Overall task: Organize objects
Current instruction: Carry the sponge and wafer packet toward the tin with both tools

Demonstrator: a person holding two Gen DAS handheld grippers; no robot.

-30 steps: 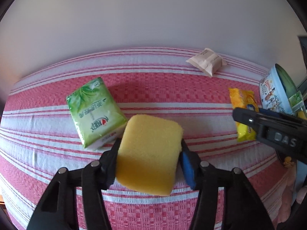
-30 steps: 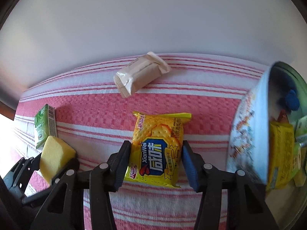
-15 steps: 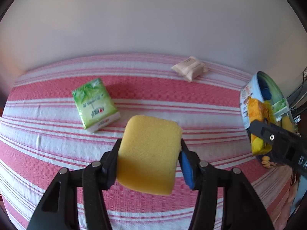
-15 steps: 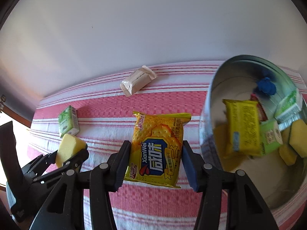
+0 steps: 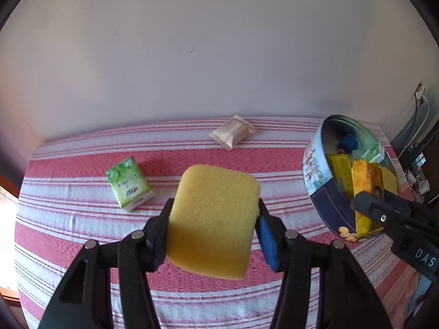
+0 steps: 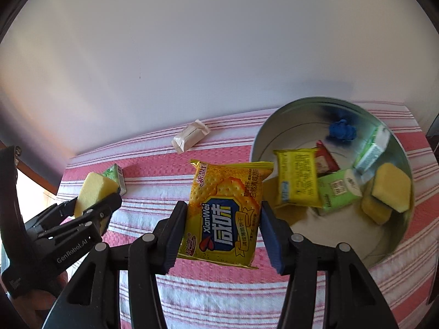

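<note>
Striped desk point(image 5: 82, 235) by white wall, left gripper point(image 5: 214, 219) fingers clamped on sponge point(image 5: 212, 219), right gripper point(image 6: 223, 219) fingers clamped on cracker packet point(image 6: 223, 213), tin point(image 6: 259, 142) alongside.

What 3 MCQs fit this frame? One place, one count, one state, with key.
1. Where is the beige packet?
A) in the tin B) on the striped cloth by the wall C) in a gripper

2. How many packets lie loose on the cloth?
A) two B) four C) none

3. What does the right gripper hold?
A) nothing B) a sponge C) a yellow cracker packet

Key: 1 B, it lies outside the tin. 2 A, the beige one and the green packet. 3 C, pinched between its fingers.
</note>
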